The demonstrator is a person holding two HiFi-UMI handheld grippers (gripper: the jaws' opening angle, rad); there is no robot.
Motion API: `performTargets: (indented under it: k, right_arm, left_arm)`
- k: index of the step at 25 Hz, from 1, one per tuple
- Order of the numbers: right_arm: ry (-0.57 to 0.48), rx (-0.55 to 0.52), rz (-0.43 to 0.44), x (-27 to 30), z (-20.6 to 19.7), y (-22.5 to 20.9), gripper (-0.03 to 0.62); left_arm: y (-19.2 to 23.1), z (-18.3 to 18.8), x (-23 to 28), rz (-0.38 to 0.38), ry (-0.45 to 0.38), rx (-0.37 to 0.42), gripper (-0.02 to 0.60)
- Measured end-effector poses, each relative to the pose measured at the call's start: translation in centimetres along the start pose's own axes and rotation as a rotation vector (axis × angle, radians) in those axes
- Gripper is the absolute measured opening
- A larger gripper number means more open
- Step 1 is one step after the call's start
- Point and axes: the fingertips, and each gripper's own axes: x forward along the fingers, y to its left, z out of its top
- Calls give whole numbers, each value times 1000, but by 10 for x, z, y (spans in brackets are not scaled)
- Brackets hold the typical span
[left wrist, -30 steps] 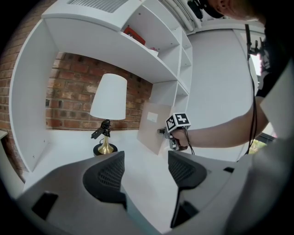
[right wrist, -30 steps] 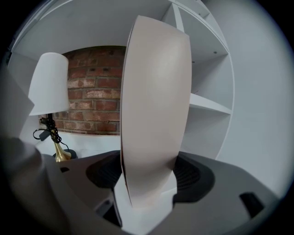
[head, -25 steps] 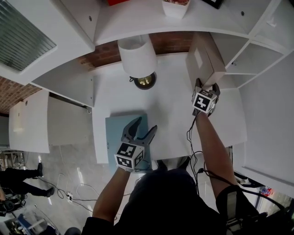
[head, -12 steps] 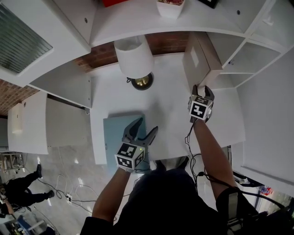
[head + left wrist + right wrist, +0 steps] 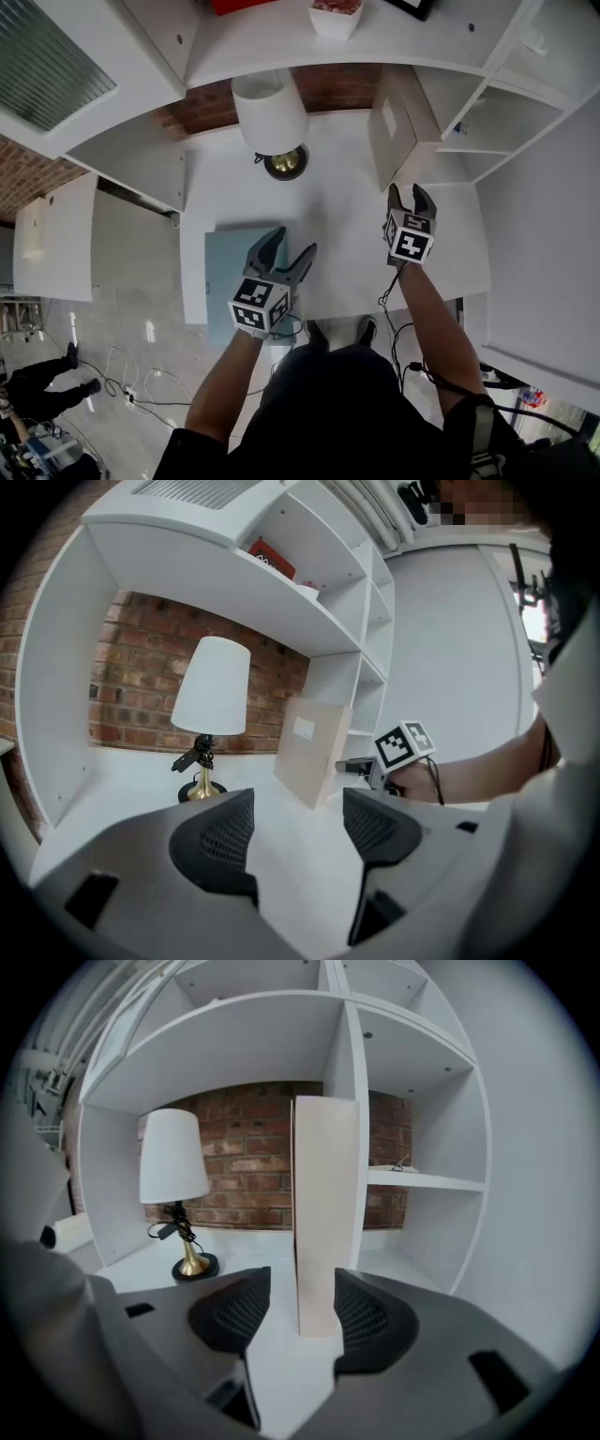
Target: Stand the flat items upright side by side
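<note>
Fingers [image 5: 234, 1312] of the right gripper [image 5: 409, 192], just narrowed, clasp nothing. The upright beige board [image 5: 403, 112] stands just beyond them at one o'clock. The left gripper [image 5: 292, 244] gapes empty over the flat blue item [image 5: 225, 267] at eight o'clock on the white desk [image 5: 337, 234], which is backed by a brick wall [image 5: 337, 84].

- Beige flat item [image 5: 323, 1213]: looking like smooth matt card or board, and carrying a small paper label [image 5: 305, 728].
- Blue flat item [image 5: 225, 272]: showing a smooth, dull cover.
- Lamp shade [image 5: 269, 112]: reading as white and matt; whether cloth or paper I cannot tell.
- Lamp base [image 5: 194, 1262]: gleaming like polished brass.
- Back wall [image 5: 248, 1157]: showing rough red brick with pale mortar.
- Shelving [image 5: 281, 42] and table [image 5: 347, 244]: presenting smooth white matt panels.
- Left gripper [image 5: 295, 827]: appearing as grey matt plastic, with pads [image 5: 225, 836] wearing a fine gridded texture.
- Floor [image 5: 141, 309]: shining and mirroring light.
</note>
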Motion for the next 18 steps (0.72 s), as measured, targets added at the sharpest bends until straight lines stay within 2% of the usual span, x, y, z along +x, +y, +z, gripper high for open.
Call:
performTargets:
  k: [4,8,14,18]
  right_arm:
    - [-9,40,136,-36,-1,19,215]
    - [-7,14,295,-69,-8,50,214]
    - [46,-19,554,-123,-39,109,213]
    - [120,-15,711,-150,-68,151,213]
  left_arm:
    - [-17,9,-7,41,-44,-4,293]
    - [-36,6,-29,123,-78,-25,293]
    - [-55,-23,-79,282,-88,-74,293]
    - [-50,-47,-118,401,-77,-93,291]
